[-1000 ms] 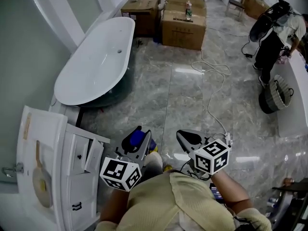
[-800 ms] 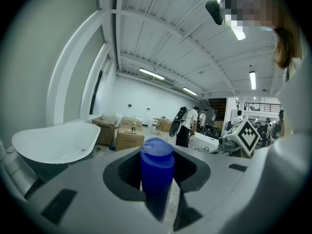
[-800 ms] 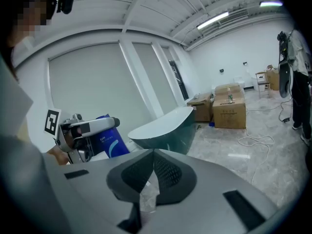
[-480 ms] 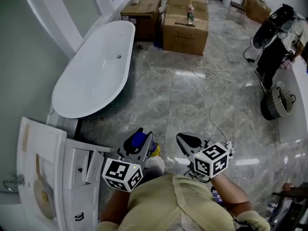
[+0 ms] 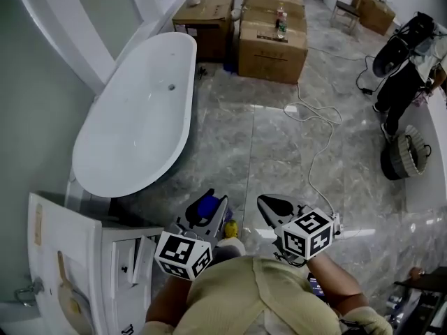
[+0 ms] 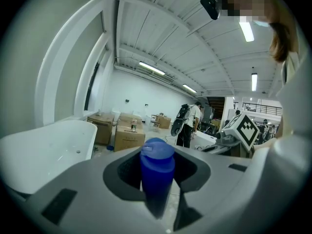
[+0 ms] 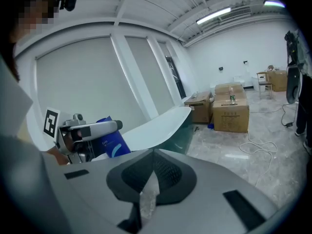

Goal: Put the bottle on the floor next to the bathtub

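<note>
A blue bottle [image 5: 207, 205] with a rounded cap stands upright between the jaws of my left gripper [image 5: 204, 209], which is shut on it; in the left gripper view the bottle [image 6: 157, 172] fills the gap. From the right gripper view the same bottle [image 7: 110, 141] shows at the left, held above the floor. My right gripper [image 5: 269, 204] is beside it, its jaws meeting at the tips with nothing between them [image 7: 153, 153]. The white bathtub [image 5: 133, 124] lies ahead and to the left on the grey marble floor [image 5: 230, 152].
A white vanity cabinet [image 5: 84, 257] with open drawers stands close on my left. Cardboard boxes [image 5: 272, 37] sit beyond the tub. A white cable [image 5: 316, 135] snakes across the floor. A person [image 5: 408, 54] and a woven basket [image 5: 404, 153] are at the right.
The view has shifted forward: the bathtub and the vanity have slid down in the head view. Both grippers keep their hold and their spacing.
</note>
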`<state>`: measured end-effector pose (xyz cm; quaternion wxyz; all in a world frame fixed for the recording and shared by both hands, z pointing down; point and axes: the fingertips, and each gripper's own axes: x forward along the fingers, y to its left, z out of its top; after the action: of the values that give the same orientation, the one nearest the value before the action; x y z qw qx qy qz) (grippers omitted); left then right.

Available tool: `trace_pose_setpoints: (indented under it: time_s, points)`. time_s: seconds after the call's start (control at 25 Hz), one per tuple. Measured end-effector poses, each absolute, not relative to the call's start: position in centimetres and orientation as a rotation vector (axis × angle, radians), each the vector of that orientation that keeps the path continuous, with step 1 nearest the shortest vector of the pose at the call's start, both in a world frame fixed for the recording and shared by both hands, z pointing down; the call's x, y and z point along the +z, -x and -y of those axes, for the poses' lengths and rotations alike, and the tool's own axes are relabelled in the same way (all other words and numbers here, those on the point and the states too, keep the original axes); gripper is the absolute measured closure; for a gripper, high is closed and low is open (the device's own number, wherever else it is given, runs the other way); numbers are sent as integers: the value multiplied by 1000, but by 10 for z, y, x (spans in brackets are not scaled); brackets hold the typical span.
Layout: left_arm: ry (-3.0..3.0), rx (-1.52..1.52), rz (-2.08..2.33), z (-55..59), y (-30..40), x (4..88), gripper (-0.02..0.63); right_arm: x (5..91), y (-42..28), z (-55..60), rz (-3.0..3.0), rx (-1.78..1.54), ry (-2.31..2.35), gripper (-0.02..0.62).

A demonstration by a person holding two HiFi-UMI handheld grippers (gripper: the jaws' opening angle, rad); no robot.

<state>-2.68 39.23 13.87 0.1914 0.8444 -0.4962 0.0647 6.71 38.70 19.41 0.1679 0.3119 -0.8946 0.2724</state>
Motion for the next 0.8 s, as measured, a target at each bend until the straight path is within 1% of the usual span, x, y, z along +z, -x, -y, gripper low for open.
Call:
trace_pose_setpoints:
  time_s: [0.44, 0.8]
  points:
    - [-2361, 205, 1374, -329, 74, 154, 425, 204, -17, -322, 2506, 772, -889, 568]
    - [-2327, 234, 1365, -290, 75, 175, 425, 215, -19, -277, 2480, 760, -890, 568]
